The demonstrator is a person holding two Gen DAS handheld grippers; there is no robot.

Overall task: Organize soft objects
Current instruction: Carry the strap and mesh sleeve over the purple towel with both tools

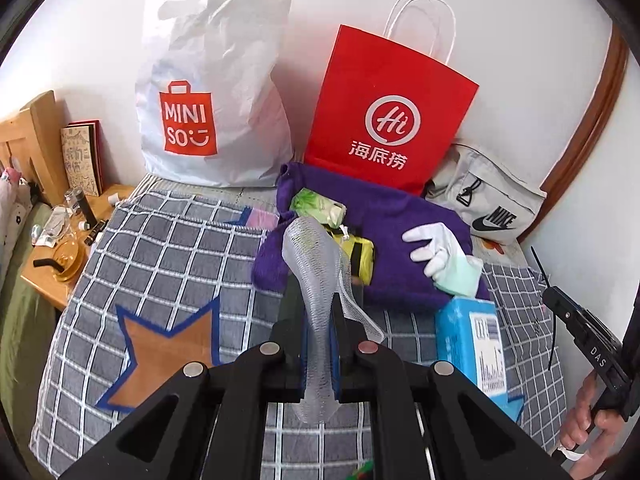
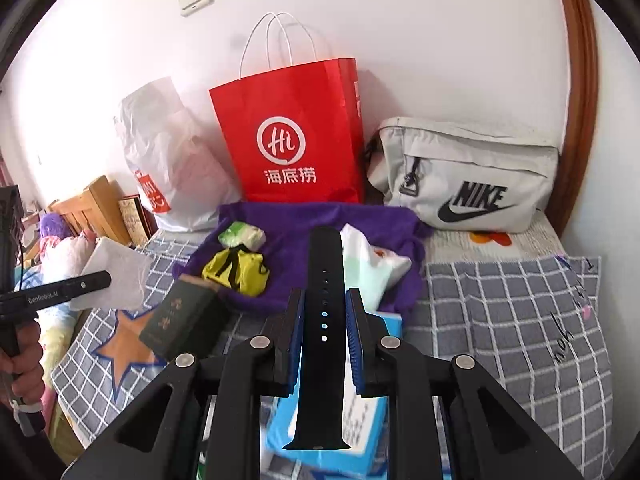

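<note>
At the centre bottom of the left wrist view, the left gripper [image 1: 316, 320] is pinching a strip of translucent white mesh [image 1: 316, 276] that is rising between its fingers and flopping toward the purple towel [image 1: 400, 232]. That towel is spreading across the middle right of the frame, carrying a green tissue pack [image 1: 318, 206], a yellow pouch [image 1: 358, 252] and a white glove [image 1: 434, 248]. A blue box [image 1: 468, 340] is sitting at its lower right edge, on the checked blanket [image 1: 160, 248]. Behind, a white Miniso bag [image 1: 212, 80] and a red paper bag [image 1: 388, 108] are leaning on the wall, with a grey Nike bag [image 1: 488, 196] at right.

Across the right wrist view, the right gripper [image 2: 323, 316] is holding a black watch strap [image 2: 323, 320] upright between its blue pads [image 2: 356, 336] (the jaws are sitting close on either side). The towel [image 2: 304, 232] is lying just beyond at centre, while a dark green booklet [image 2: 180, 316] is showing at lower left.
</note>
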